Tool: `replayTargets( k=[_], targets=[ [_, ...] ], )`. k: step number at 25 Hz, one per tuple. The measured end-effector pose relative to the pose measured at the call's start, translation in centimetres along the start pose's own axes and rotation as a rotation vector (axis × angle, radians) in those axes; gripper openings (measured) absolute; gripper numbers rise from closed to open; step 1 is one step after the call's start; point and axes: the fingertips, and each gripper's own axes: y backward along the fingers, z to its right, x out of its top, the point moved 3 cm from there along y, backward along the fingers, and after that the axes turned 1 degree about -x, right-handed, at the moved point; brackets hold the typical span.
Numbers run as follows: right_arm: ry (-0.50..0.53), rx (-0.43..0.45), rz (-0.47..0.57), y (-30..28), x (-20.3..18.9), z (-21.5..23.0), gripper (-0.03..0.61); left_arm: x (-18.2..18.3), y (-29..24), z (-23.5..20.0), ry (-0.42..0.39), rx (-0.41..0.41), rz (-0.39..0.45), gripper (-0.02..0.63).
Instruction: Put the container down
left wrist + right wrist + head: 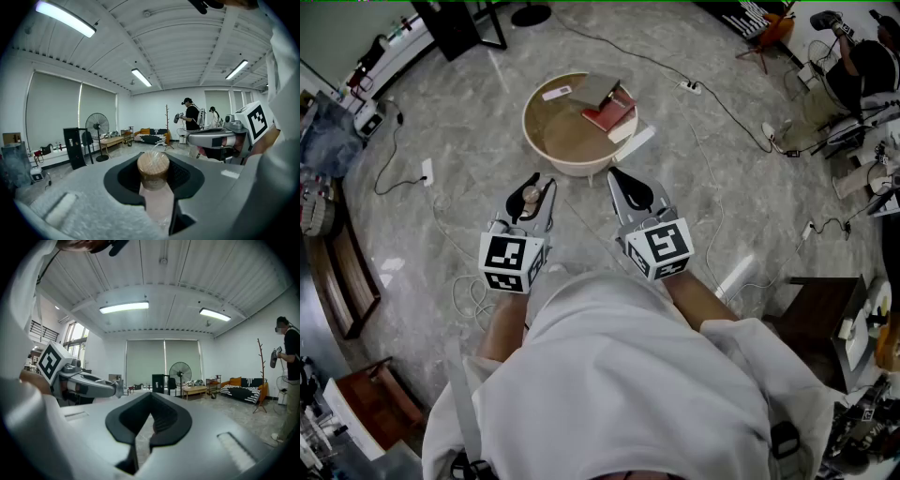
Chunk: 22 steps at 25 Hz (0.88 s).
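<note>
Container (153, 171), cork-topped, is clenched in the left tool (543, 181), just short of a round counter (572, 169) carrying books (607, 112). The right tool (620, 178) is closed and empty. Cables (719, 103) cross the grey marble floor (441, 131).

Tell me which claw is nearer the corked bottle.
Left. The left claw grips the bottle between its jaws. The right claw is shut and empty, off to the bottle's right and not touching it.
</note>
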Motion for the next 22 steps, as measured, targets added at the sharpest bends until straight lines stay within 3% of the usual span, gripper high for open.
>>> replayTargets(
  k=[13, 22],
  targets=[
    [-0.042, 0.031, 0.036, 0.2, 0.1, 2.3, 0.002, 0.0, -2.2, 0.9, 0.005, 0.004, -0.02, 0.11],
    [-0.042, 0.045, -0.004, -1.1, -1.3, 3.1, 0.002, -0.9, -3.1, 0.1, 0.028, 0.021, -0.042, 0.11]
  ],
)
